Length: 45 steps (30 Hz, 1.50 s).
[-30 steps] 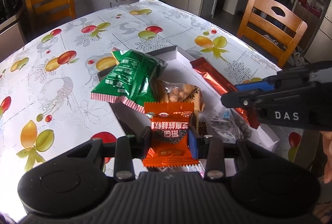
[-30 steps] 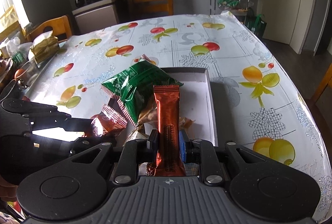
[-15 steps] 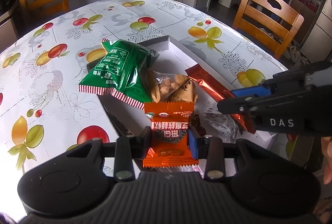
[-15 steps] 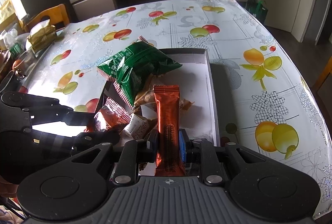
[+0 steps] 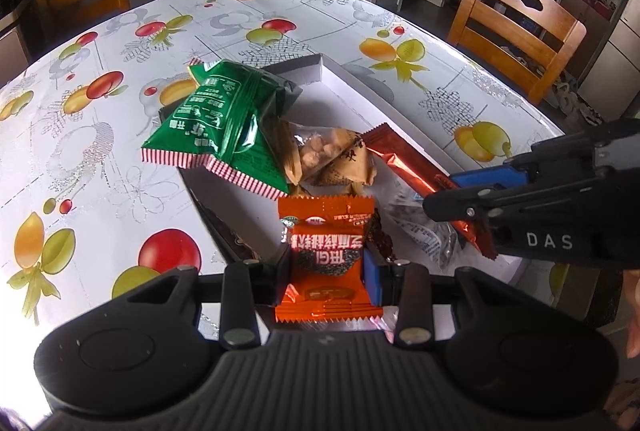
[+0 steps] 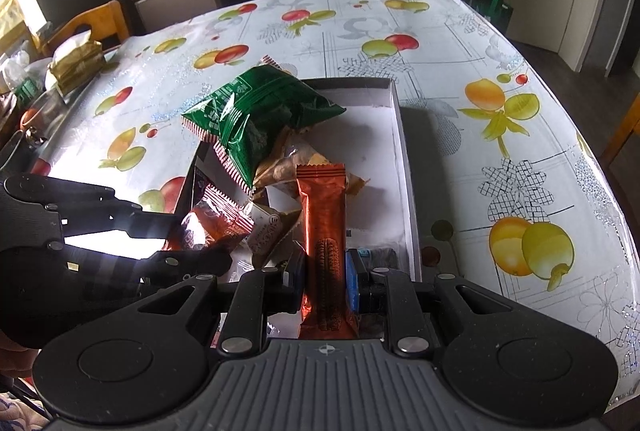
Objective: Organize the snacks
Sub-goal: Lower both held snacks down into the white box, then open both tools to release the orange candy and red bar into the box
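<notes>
A fruit-print tablecloth point(image 6: 460, 43) is being shown spread ahead of both grippers, with a shallow white box point(image 6: 404, 135) being seen lying on it. A green snack bag point(image 5: 224, 123), printed with unreadable white characters, is being propped over the box's far-left edge, ahead of the left gripper point(image 5: 326, 267). That gripper's jaws are being kept clamped on an orange sachet point(image 5: 326, 251) bearing inverted Chinese characters. To its right, the right gripper point(image 6: 326, 277), marked "DAS" on its side, is being held clamped on a copper-red bar wrapper point(image 6: 324, 227) above the box's near end.
</notes>
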Each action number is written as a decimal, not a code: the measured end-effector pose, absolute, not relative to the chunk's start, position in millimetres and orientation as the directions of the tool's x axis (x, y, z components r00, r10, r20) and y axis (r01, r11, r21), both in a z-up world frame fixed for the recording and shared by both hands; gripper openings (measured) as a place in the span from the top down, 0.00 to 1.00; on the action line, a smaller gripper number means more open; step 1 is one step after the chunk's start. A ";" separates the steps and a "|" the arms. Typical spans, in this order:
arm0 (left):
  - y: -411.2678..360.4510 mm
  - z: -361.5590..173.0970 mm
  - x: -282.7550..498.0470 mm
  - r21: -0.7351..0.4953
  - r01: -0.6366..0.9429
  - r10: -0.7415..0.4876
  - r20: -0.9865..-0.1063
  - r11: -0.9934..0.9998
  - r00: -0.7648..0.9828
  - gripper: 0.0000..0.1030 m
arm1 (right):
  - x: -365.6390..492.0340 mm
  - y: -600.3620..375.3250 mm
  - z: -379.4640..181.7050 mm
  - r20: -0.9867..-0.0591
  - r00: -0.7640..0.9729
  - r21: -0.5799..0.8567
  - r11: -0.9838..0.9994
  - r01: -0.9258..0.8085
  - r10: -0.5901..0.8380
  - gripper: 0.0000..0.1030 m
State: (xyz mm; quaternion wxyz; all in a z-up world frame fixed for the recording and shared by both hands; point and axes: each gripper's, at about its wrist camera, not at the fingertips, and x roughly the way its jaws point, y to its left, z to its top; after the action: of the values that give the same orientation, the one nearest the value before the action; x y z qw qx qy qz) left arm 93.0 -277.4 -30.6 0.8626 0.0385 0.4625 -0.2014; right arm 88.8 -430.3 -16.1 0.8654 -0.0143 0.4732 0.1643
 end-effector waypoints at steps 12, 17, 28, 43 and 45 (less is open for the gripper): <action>-282.9 -32.7 92.3 -0.127 0.404 -0.326 -0.817 0.906 0.475 0.66 | 87.2 -430.6 -18.0 -0.830 0.490 0.130 0.948 -0.291 0.264 0.78; -282.8 -32.8 92.4 -0.125 0.405 -0.326 -0.817 0.906 0.475 0.66 | 87.9 -428.6 -19.1 -0.836 0.482 0.129 0.947 -0.296 0.264 0.78; -283.4 -35.8 94.7 -0.138 0.406 -0.332 -0.824 0.904 0.459 0.65 | 88.9 -426.7 -19.3 -0.839 0.478 0.121 0.946 -0.302 0.260 0.73; -284.9 -32.8 91.7 -0.125 0.424 -0.344 -0.800 0.897 0.492 0.41 | 88.5 -425.5 -13.5 -0.827 0.501 0.113 0.948 -0.297 0.256 0.64; -284.8 -32.5 91.4 -0.124 0.423 -0.344 -0.798 0.897 0.494 0.36 | 88.6 -426.2 -12.0 -0.823 0.507 0.112 0.949 -0.293 0.254 0.64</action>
State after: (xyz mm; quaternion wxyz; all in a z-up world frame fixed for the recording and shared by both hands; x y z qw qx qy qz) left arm 91.4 -284.8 -32.5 0.8633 0.0443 0.4511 -0.2221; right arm 88.7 -426.2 -12.0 0.8679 -0.0208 0.4706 0.1577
